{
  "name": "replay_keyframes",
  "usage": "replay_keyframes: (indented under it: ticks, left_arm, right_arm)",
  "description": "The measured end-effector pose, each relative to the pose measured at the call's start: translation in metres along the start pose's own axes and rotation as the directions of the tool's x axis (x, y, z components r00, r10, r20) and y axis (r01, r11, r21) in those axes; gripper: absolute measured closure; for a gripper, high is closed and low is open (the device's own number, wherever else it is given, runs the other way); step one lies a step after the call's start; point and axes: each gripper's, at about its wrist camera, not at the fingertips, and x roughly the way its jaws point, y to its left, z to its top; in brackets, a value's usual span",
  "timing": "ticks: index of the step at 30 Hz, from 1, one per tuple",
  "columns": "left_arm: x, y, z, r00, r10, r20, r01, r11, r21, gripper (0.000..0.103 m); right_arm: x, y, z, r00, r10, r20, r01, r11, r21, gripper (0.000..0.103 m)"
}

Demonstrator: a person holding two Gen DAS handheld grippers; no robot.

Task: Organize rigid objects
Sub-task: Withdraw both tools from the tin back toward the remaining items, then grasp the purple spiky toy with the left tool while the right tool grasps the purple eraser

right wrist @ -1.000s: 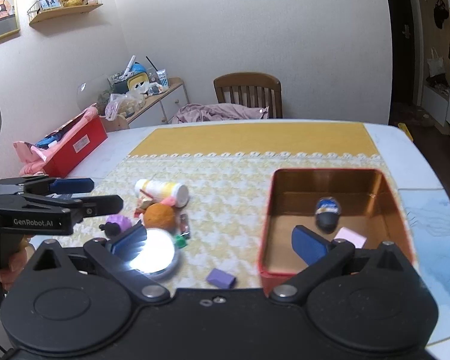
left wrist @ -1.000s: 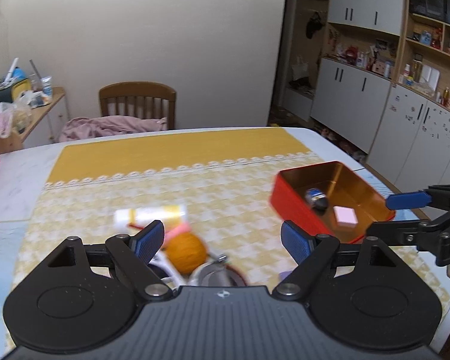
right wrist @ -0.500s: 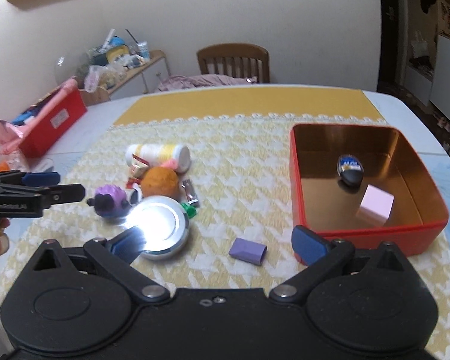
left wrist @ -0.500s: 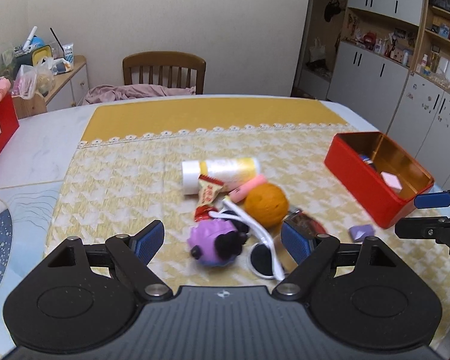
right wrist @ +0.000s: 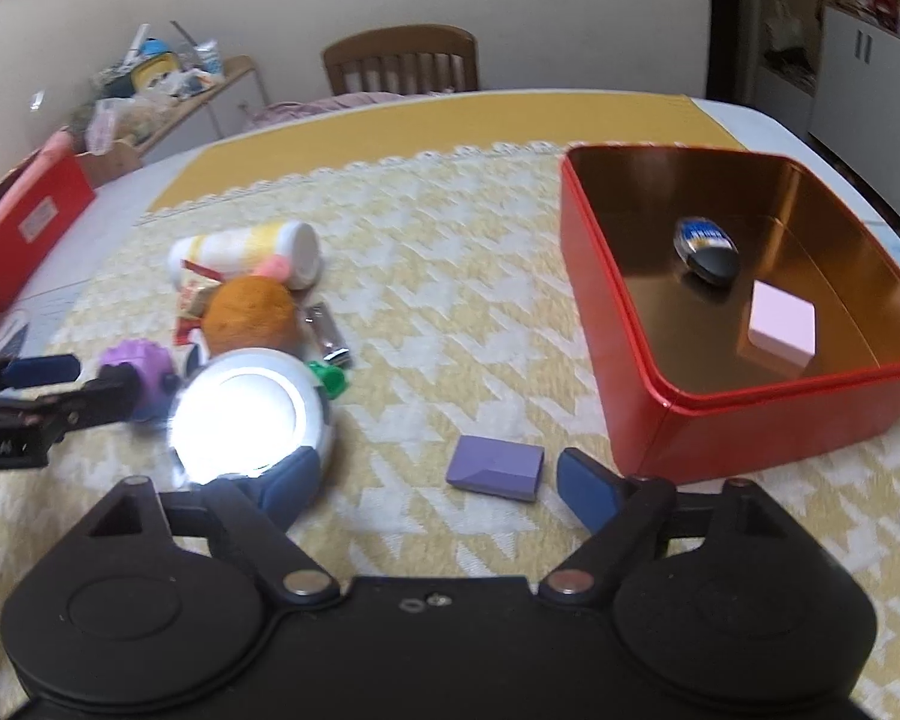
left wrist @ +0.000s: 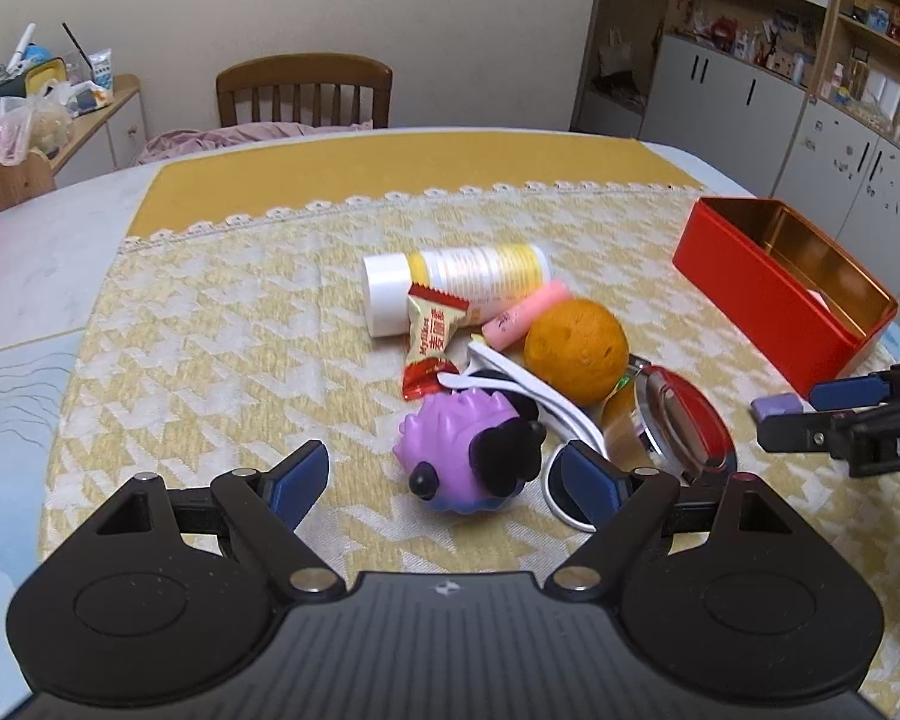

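My left gripper point(left wrist: 447, 480) is open low over the cloth, and a purple spiky toy point(left wrist: 468, 456) lies between its fingers, untouched by the pads. My right gripper point(right wrist: 438, 486) has its jaws closing around a small purple block point(right wrist: 495, 468). The block lies nearer the right finger and neither pad presses on it. To the right stands the red tin point(right wrist: 630, 330), holding a dark oval piece point(right wrist: 708, 246) and a pink block point(right wrist: 783, 327). The left wrist view shows the right gripper point(left wrist: 822, 414) at its right edge.
Heaped on the yellow cloth are a white and yellow bottle point(left wrist: 456, 288), a candy wrapper point(left wrist: 429, 336), a pink tube point(left wrist: 522, 315), an orange point(left wrist: 576, 351), a white cord point(left wrist: 528, 390) and a round shiny disc point(right wrist: 246, 414). A chair point(left wrist: 303, 90) stands behind the table.
Both grippers have sunk toward the table and closed in on the heap. The purple toy now lies between the left fingers, and the right fingers have narrowed around the purple block.
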Motion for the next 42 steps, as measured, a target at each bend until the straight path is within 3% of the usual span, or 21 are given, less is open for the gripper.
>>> replay_keyframes:
  ticks: [11, 16, 21, 28, 42]
  left_arm:
    - [0.015, 0.005, 0.002, 0.999, -0.04, -0.015, 0.04, 0.999, -0.013, 0.018]
    - [0.017, 0.006, 0.004, 0.998, -0.056, -0.02, 0.056, 0.998, -0.027, 0.024]
    - [0.019, 0.012, 0.006, 0.996, -0.079, -0.035, 0.076, 0.994, -0.079, 0.038]
    - [0.019, 0.01, 0.007, 0.996, -0.081, -0.046, 0.076, 0.993, -0.086, 0.044]
    - [0.01, 0.013, 0.006, 0.998, -0.032, -0.057, 0.026, 0.993, -0.112, 0.045]
  right_arm:
    - [0.012, 0.002, -0.004, 0.998, -0.068, -0.008, 0.068, 0.998, -0.003, 0.032]
    - [0.011, 0.004, -0.003, 0.997, -0.074, -0.002, 0.074, 0.997, -0.009, 0.044]
    - [0.011, 0.006, -0.004, 0.996, -0.092, 0.0, 0.092, 0.995, -0.025, 0.053]
    - [0.01, 0.006, -0.004, 0.994, -0.113, -0.002, 0.113, 0.993, -0.046, 0.065]
    - [-0.015, 0.01, -0.004, 0.998, -0.057, 0.038, 0.06, 0.996, -0.068, 0.067]
